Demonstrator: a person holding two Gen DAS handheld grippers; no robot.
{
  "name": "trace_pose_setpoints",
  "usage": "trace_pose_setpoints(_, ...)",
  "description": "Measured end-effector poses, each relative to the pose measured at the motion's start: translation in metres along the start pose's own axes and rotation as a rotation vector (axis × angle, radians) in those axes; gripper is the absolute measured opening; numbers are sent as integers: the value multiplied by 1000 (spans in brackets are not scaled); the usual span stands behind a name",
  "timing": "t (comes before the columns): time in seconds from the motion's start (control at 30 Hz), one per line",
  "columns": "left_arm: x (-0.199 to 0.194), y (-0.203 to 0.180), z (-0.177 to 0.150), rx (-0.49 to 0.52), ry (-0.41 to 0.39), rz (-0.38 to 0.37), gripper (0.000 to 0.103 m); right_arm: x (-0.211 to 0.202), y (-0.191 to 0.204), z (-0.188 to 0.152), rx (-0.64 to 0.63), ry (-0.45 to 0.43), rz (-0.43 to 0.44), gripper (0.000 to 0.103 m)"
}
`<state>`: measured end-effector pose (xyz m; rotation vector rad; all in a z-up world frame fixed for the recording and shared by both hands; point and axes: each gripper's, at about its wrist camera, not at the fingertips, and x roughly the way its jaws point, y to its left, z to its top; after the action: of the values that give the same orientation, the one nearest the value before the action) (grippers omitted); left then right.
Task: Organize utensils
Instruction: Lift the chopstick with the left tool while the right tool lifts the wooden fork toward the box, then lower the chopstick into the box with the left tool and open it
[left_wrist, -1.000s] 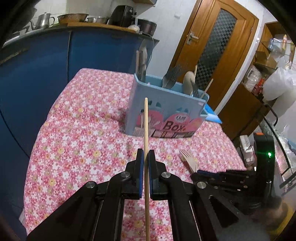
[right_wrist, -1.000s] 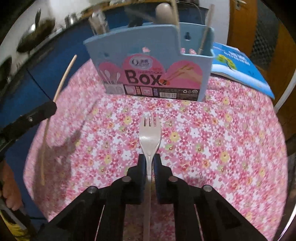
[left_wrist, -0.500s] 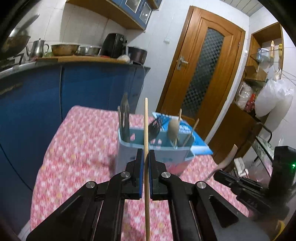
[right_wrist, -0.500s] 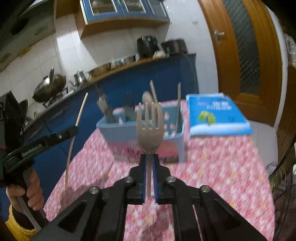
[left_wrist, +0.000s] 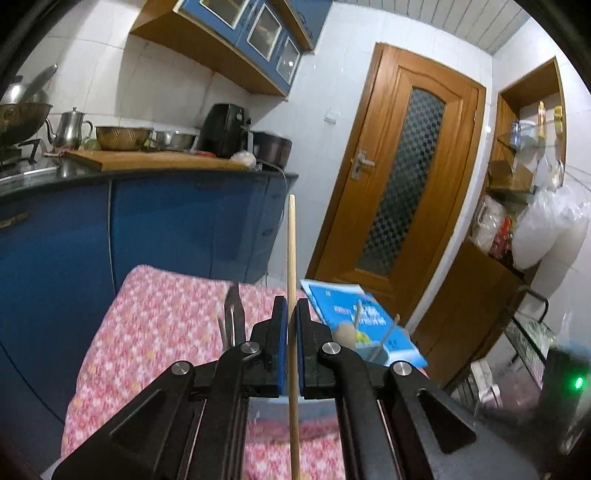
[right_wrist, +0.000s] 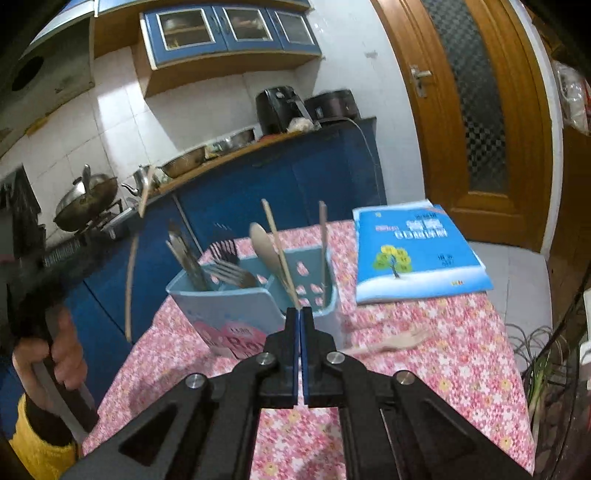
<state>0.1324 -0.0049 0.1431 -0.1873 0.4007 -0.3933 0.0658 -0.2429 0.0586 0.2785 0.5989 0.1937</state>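
Mid-task: most utensils stand in the box; a chopstick in hand and a fork on the cloth are left.

Left gripper: fingers clamped on a thin pale wooden chopstick, upright, above the light-blue plastic utensil box. Right gripper: fingers together, nothing between them. Pale wooden fork, blurred, lies on the pink floral tablecloth just right of the box. Inside the box: metal forks, wooden spoon, chopsticks. Blue booklet lies beyond.
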Motion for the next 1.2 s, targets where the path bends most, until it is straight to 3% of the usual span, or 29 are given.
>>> trace_pose_setpoints(0.23, 16, 5, 17, -12, -138, 33, 2, 13, -15, -9, 18, 64, -14, 3)
trace_pose_setpoints(0.47, 42, 8, 3, 21, -216, 94, 2, 24, -22, -11, 9, 83, -32, 3)
trace_pose_setpoints(0.9, 61, 21, -31, 39, -176, 118, 2, 48, -41, -7, 45, 136, -66, 3)
trace_pose_setpoints(1.07, 54, 20, -38, 42, -142, 113, 2, 52, -46, -3, 54, 161, -96, 17)
trace_pose_setpoints(1.2, 45, 25, -41, 31, -114, 118, 16, 60, -58, 2, 94, 214, -113, 28)
